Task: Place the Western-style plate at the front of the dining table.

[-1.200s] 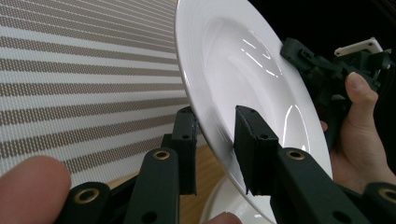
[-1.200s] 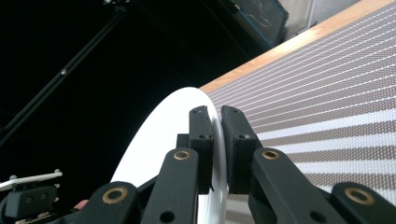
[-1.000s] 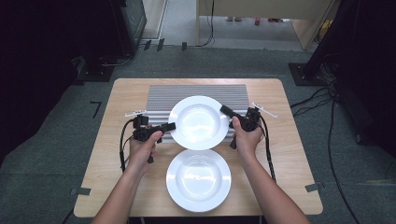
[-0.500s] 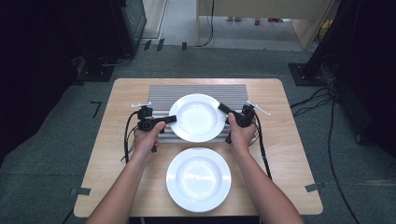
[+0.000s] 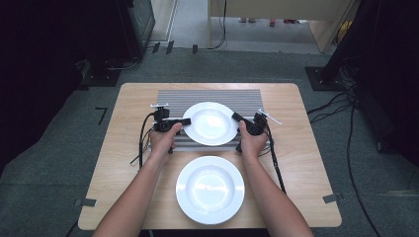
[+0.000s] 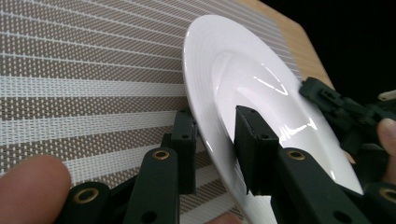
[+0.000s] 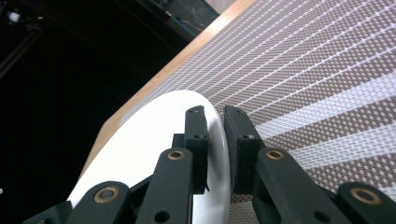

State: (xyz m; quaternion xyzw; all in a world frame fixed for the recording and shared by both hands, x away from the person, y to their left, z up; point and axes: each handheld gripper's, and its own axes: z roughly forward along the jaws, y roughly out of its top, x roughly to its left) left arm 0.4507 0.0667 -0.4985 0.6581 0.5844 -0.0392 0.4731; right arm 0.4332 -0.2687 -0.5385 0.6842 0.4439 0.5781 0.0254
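Far plate [image 5: 211,123] held over striped mat [image 5: 207,97], left gripper [image 5: 174,123] pinching its left rim, right gripper [image 5: 242,122] pinching its right rim. Near plate [image 5: 210,189] already on table [image 5: 306,163]. Left: set far plate down, release.

- Nearest you, a second white plate [image 5: 210,189] lies flat on the wooden table [image 5: 306,163].
- A striped woven placemat [image 5: 210,97] covers the table's far half.
- Black cables [image 5: 346,98] trail across the grey floor at your right.
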